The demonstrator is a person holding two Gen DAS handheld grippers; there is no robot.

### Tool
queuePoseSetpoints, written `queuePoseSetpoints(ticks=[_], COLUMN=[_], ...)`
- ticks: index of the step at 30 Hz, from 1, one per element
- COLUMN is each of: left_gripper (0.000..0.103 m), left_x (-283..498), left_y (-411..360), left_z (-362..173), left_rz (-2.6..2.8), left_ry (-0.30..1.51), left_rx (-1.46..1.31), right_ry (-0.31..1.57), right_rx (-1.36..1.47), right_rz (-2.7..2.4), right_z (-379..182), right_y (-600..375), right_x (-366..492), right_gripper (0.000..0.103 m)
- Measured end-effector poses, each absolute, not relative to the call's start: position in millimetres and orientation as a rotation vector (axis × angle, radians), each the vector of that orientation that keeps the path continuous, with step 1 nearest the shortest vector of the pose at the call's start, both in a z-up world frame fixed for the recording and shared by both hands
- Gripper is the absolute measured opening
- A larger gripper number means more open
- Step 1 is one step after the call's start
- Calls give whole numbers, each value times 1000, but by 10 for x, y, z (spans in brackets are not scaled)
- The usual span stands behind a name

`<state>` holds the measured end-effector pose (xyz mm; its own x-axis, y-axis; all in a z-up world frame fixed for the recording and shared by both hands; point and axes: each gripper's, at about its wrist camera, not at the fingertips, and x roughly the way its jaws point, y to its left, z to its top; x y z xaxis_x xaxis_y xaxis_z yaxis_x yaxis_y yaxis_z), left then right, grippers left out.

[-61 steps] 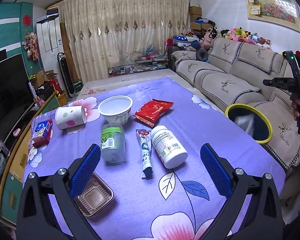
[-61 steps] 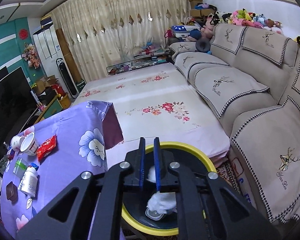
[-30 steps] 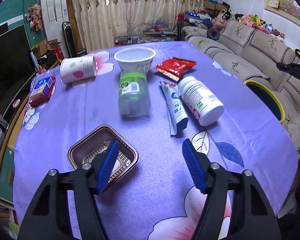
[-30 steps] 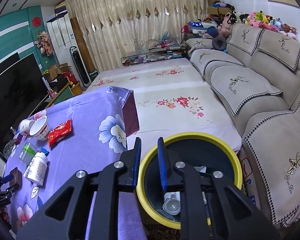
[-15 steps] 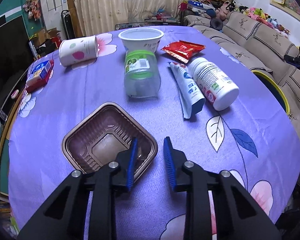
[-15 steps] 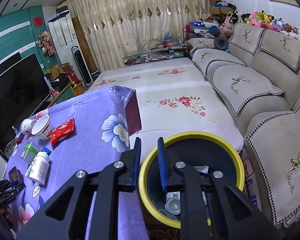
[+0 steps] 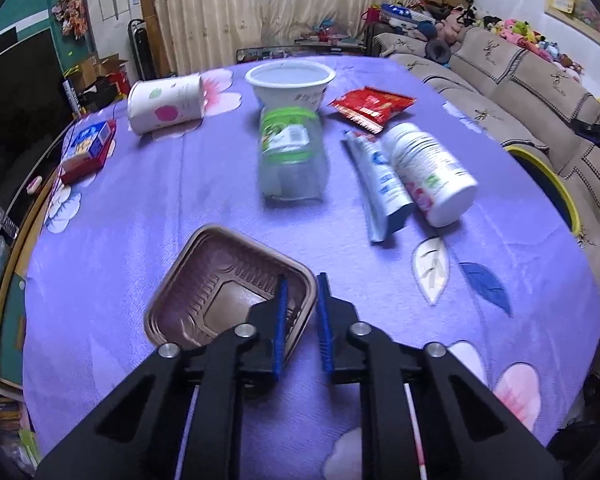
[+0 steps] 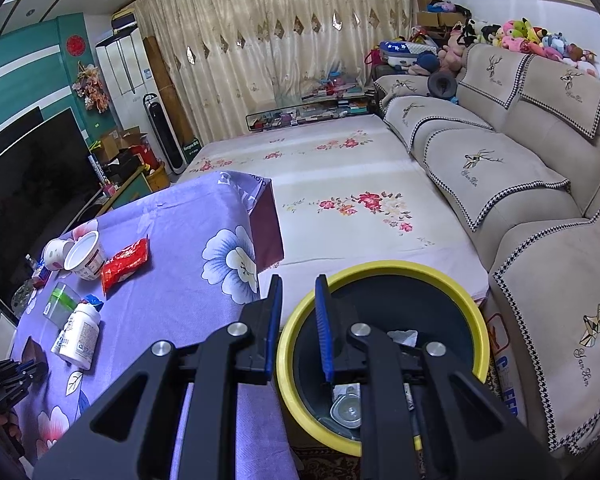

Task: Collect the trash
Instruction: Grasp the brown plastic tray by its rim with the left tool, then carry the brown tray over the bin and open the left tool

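My left gripper is shut on the near right rim of a brown plastic tray that lies on the purple flowered tablecloth. Beyond it lie a clear jar with a green lid, a toothpaste tube, a white pill bottle, a red snack packet, a white bowl and a tipped paper cup. My right gripper is nearly closed and holds nothing, above the rim of a yellow-rimmed black trash bin with trash inside.
A small red and blue box sits at the table's left edge. The bin stands off the table's right side, by a beige sofa. A TV stands at the left. A flowered cloth lies beyond the table.
My left gripper came down to the brown tray and closed on its rim. My right gripper stayed over the bin, drifting slightly.
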<state>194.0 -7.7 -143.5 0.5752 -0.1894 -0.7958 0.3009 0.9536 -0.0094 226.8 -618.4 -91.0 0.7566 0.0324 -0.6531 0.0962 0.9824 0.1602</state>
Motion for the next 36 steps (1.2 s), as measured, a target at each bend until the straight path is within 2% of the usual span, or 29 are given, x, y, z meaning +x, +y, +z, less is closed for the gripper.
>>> queuePoseSetpoints(ticks=[9, 18, 29, 36], left_gripper=[8, 8, 8, 8], left_x=[1678, 1759, 2252, 2449], left_y=[-437, -1372, -3002, -4064], left_z=[-899, -460, -458, -685], left_rz=[-402, -642, -920, -1004], left_ry=[811, 714, 725, 761], left_rx=[139, 210, 295, 359], right_ry=[710, 674, 631, 634], right_rx=[197, 224, 240, 254], right_rz=[-35, -67, -170, -222], right_z=[-911, -883, -796, -835], right_y=[-6239, -6505, -6998, -7244], right_x=[2221, 1987, 1564, 1406], right_gripper=[16, 16, 16, 16])
